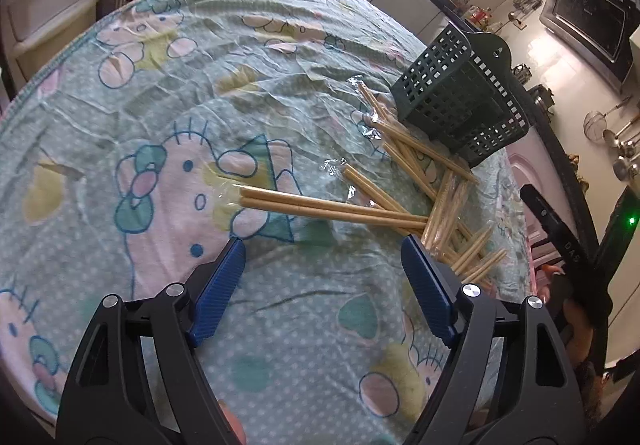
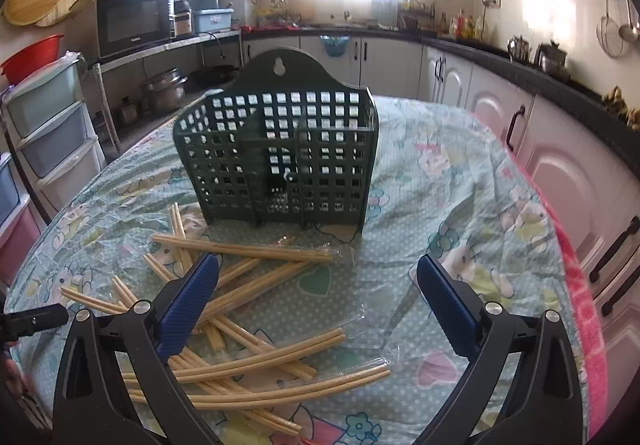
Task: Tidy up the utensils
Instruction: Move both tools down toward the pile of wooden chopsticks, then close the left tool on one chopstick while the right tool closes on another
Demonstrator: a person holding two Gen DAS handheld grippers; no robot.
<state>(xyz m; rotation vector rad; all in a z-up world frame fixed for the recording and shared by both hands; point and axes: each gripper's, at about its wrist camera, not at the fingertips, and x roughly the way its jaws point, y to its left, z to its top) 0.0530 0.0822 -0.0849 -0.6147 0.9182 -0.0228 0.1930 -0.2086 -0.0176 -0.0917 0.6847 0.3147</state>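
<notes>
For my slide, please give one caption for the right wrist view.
Open right claw above scattered wrapped chopsticks, facing an empty green basket on a cartoon tablecloth.

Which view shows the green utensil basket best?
The right wrist view: the green utensil basket stands upright, front-on and central, with its inner dividers visible. The left wrist view shows it smaller, off near the right edge, seen at a corner angle.

Table [image 2: 460,181], cloth-covered, is bearing a green basket [image 2: 280,161] beyond the claw and wrapped chopsticks [image 2: 248,251] lying scattered below it.
</notes>
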